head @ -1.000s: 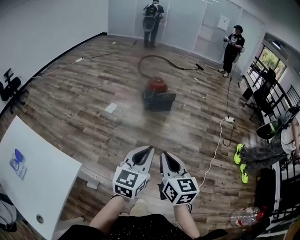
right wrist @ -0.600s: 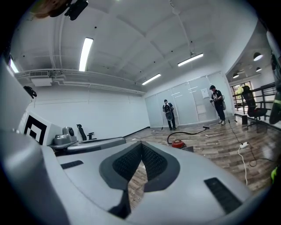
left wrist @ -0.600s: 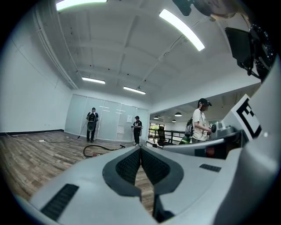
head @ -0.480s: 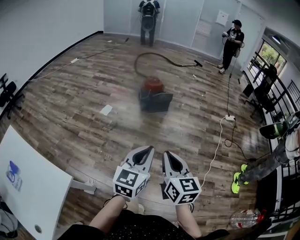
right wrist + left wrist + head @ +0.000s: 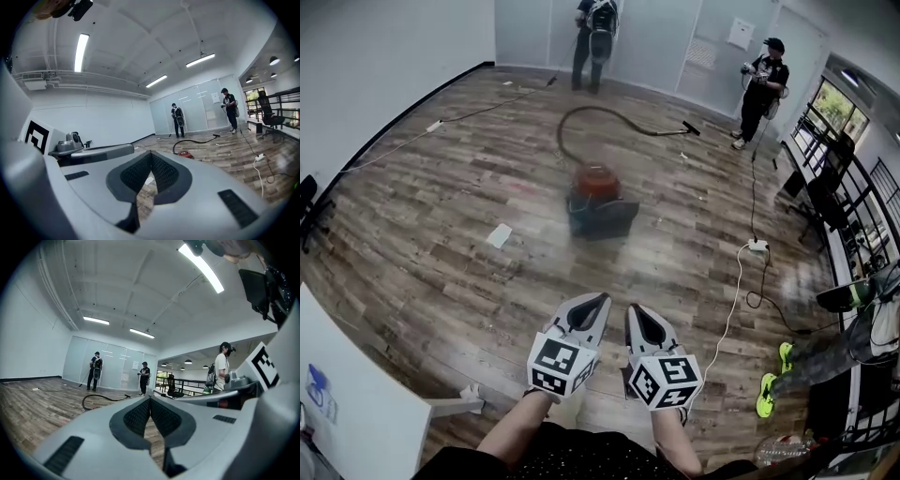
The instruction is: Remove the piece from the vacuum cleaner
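- Red-domed canister vacuum cleaner with a dark, boxy lower body [image 5: 598, 202] sits on the wood-plank floor [image 5: 441, 187] in the middle of the room, well ahead of both grippers. It is blurred in the head view, so I cannot tell which piece is meant to come off.
- Its shell looks like hard, smooth plastic. I judge it stiff, fairly heavy and liable to slide or roll on the planks if tugged.
- The long dark hose [image 5: 581, 122] looks soft and bendy, a poor handle. A safer hold is probably a rigid collar or wand section, with the second gripper steadying the body.
- The dark boxy end faces the camera and the red dome lies behind it, so the body's long axis runs roughly toward and away from the person.
- The hose loops up from the dome, then runs rightward across the far floor to a dark nozzle tip [image 5: 691, 128].
- The left gripper [image 5: 598, 298] and the right gripper [image 5: 630, 307] are held side by side, aimed at the vacuum. Each gripper view shows its jaws pressed together with nothing between them.
- Farther out, a white scrap [image 5: 499, 235] lies left of the vacuum and a white power strip with cable [image 5: 757, 246] lies to its right. Two people stand by the far wall.
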### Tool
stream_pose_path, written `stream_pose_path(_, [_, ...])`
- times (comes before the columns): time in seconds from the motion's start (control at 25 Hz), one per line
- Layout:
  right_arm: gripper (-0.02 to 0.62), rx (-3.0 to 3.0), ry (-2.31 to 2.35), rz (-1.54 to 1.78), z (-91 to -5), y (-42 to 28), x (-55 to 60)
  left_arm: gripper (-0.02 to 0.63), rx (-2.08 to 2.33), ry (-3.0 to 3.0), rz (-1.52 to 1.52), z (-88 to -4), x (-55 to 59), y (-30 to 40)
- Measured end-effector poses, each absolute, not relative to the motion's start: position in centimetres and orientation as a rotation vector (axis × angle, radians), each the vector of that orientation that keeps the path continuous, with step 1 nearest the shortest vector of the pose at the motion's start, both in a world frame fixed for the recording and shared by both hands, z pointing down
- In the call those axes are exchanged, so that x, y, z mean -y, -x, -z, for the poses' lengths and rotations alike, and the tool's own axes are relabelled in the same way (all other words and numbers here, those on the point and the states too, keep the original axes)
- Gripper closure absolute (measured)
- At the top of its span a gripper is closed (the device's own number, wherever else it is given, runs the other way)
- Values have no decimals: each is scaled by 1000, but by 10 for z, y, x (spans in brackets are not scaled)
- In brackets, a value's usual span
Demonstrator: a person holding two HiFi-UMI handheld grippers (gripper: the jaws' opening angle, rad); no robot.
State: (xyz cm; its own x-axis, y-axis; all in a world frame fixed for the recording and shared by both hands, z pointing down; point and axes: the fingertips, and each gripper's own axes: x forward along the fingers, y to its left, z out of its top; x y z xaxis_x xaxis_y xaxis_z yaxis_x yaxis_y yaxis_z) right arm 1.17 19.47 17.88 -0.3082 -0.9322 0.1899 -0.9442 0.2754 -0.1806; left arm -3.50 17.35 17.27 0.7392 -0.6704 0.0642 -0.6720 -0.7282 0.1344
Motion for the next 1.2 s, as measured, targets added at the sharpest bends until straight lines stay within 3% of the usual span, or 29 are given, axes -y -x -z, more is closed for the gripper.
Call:
stream_pose_path(0.68, [584,2448,-1875,-425,-177,-42,-4,595,1080,-2785,-31,-171,29,16])
stream_pose_path(1.2, [584,2467,-1850,-480,-187,-108,163,595,1084,-2790,-54,-175,189,-49])
